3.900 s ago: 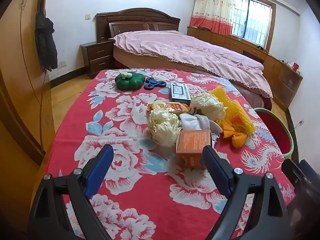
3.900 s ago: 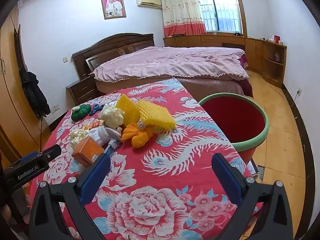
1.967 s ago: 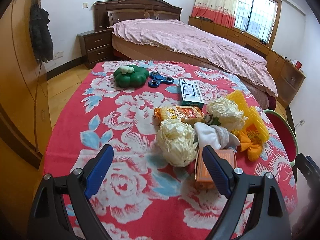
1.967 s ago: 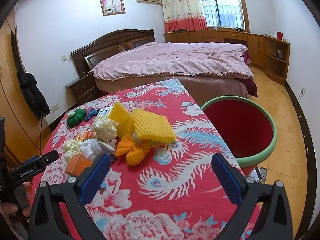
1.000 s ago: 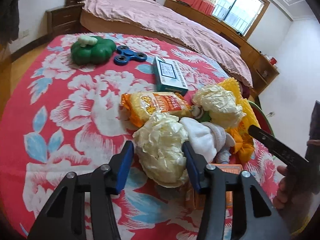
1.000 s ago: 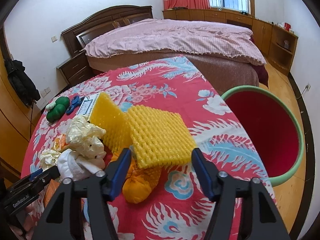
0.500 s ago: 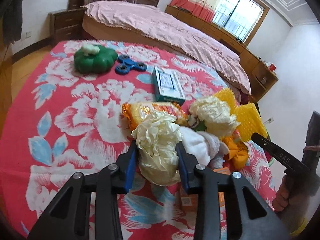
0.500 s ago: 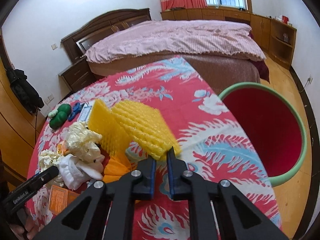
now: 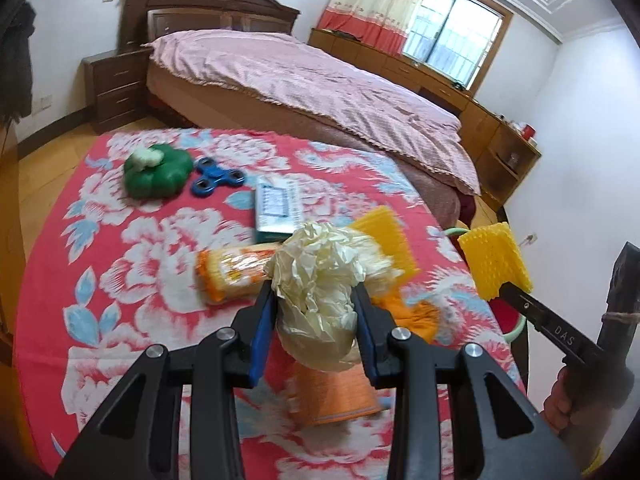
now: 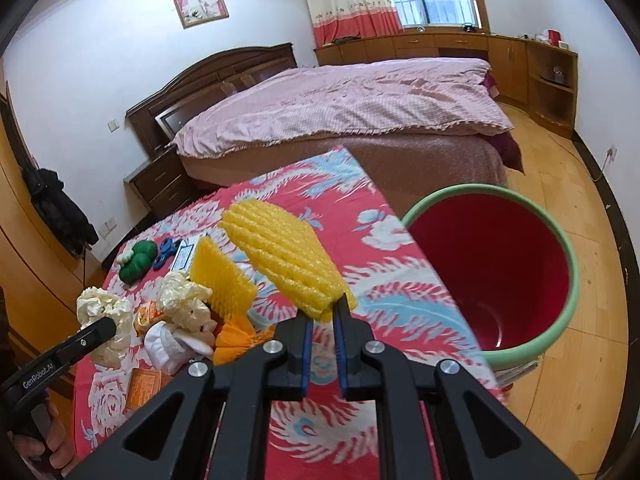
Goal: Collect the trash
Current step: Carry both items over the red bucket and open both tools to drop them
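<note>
My left gripper (image 9: 314, 312) is shut on a crumpled cream paper ball (image 9: 320, 280), held a little above the red floral table (image 9: 132, 248). My right gripper (image 10: 323, 316) is shut on the edge of a yellow foam net sheet (image 10: 284, 256), lifted clear of the cloth; the same sheet (image 9: 494, 262) shows at the right of the left wrist view. The red bin with a green rim (image 10: 492, 276) stands on the floor right of the table. On the cloth lie a second yellow foam sheet (image 10: 220, 276), another paper ball (image 10: 184, 300), an orange snack packet (image 9: 228, 272), an orange box (image 9: 332, 396) and a white sock (image 10: 168, 344).
A green toy (image 9: 156, 170), a blue fidget spinner (image 9: 216, 180) and a teal box (image 9: 276, 208) sit on the far half of the table. A bed with a pink cover (image 10: 340, 108) stands behind it, a nightstand (image 9: 116, 84) at its left.
Both grippers closed, the left on the paper ball, the right on the yellow foam sheet. Both have since risen, carrying them off the cloth.
</note>
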`<state>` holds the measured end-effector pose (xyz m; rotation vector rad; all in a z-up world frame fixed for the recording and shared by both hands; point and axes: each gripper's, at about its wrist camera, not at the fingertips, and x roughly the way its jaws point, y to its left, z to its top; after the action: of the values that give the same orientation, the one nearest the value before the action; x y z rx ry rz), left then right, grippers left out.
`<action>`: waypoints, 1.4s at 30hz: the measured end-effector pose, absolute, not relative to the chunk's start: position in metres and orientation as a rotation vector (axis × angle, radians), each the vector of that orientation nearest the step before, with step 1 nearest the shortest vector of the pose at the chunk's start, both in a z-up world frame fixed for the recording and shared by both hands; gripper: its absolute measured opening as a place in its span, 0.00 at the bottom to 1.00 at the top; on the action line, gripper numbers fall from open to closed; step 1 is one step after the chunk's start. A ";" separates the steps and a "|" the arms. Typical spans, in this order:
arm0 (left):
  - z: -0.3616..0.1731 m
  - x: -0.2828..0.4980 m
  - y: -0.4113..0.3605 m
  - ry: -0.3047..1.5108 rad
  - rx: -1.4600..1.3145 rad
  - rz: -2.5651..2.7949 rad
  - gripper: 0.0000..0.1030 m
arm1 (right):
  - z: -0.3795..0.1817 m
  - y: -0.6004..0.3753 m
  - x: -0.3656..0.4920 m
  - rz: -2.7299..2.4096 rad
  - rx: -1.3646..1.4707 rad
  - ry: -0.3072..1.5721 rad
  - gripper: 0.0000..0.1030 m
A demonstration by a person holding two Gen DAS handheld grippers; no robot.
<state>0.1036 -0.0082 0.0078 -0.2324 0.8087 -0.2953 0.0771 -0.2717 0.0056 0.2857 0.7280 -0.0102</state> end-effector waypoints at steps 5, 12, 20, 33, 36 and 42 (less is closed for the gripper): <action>0.023 0.106 -0.042 0.804 -0.202 -0.352 0.36 | 0.009 -0.293 0.067 -0.039 0.313 0.718 0.11; 0.028 0.115 -0.096 0.820 -0.157 -0.424 0.36 | 0.004 -0.333 0.061 -0.091 0.364 0.718 0.11; 0.023 0.133 -0.160 0.853 -0.099 -0.491 0.36 | -0.011 -0.375 0.062 -0.142 0.398 0.739 0.11; -0.001 0.158 -0.239 0.915 -0.014 -0.575 0.36 | -0.042 -0.427 0.070 -0.186 0.466 0.774 0.19; -0.006 0.162 -0.251 0.924 -0.007 -0.591 0.36 | -0.044 -0.431 0.070 -0.182 0.474 0.767 0.34; -0.014 0.169 -0.270 0.945 0.012 -0.620 0.37 | -0.045 -0.438 0.064 -0.201 0.473 0.743 0.41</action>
<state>0.1687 -0.2700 -0.0141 0.0122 0.9451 -0.6196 0.0637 -0.4376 -0.0453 0.4735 0.7434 -0.2006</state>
